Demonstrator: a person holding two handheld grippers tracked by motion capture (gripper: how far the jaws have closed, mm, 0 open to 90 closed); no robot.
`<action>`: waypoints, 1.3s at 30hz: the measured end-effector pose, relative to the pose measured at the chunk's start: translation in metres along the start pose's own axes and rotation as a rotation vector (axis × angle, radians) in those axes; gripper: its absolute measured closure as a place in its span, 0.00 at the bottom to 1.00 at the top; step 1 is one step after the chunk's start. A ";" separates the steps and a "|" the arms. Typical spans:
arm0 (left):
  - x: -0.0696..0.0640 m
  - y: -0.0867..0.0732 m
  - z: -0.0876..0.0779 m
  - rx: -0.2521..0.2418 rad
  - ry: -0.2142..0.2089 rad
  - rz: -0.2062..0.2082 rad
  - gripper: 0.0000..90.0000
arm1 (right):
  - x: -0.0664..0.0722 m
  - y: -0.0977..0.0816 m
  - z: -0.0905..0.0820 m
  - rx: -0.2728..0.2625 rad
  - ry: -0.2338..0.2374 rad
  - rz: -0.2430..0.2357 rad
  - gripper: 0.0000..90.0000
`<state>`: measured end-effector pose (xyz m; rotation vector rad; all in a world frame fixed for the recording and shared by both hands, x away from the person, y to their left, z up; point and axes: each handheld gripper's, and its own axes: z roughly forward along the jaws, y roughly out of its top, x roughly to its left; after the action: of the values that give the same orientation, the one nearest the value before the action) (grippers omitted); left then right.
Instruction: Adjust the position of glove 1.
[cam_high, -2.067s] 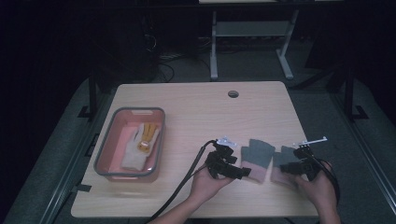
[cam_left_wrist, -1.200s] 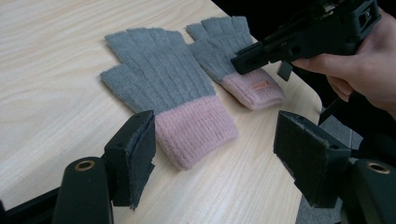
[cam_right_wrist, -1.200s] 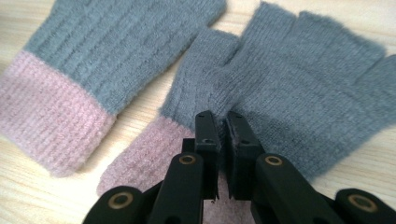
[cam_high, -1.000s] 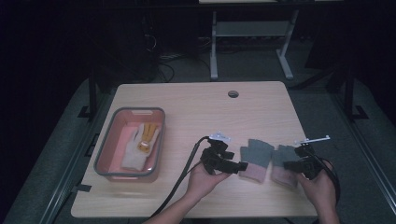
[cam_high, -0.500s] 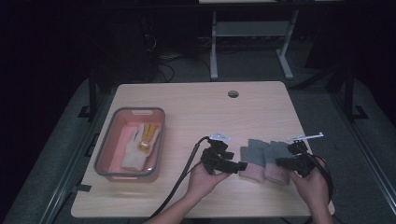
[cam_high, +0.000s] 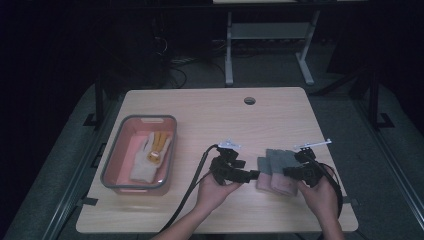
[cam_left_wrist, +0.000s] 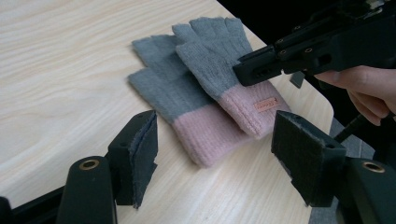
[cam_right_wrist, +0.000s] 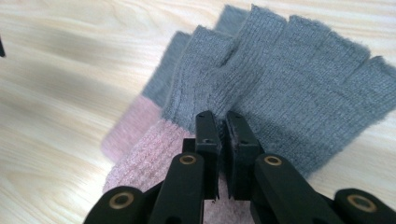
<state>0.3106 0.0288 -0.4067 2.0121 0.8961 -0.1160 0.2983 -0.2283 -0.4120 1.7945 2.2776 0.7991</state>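
Two fingerless knit gloves, grey with pink cuffs, lie overlapped on the wooden table, right of centre. The upper glove partly covers the lower glove. My left gripper stands open, its jaws wide apart just short of the pink cuffs. My right gripper is shut, with its tips on the upper glove where grey meets pink. The left gripper view shows the right gripper over that glove. No fabric shows between its jaws.
A pink bin with a grey rim stands at the table's left, holding a white glove and a yellow item. A cable hole marks the far edge. The left gripper's cable trails toward the near edge.
My right gripper has moved left from the table's right side onto the gloves. The left gripper has stayed by the cuffs, shifting only slightly.
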 end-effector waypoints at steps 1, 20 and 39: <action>0.001 0.000 -0.001 -0.001 -0.003 -0.006 0.35 | 0.002 0.001 0.000 0.001 0.002 0.006 0.95; 0.012 -0.005 -0.007 0.002 0.013 -0.023 0.37 | 0.022 0.015 0.027 0.025 -0.010 0.049 0.93; 0.008 0.002 0.038 0.110 0.018 -0.077 0.41 | -0.010 -0.002 0.011 -0.079 0.072 0.134 0.69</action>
<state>0.3269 0.0034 -0.4310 2.0835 0.9974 -0.1946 0.3045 -0.2343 -0.4246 1.9281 2.1529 0.9763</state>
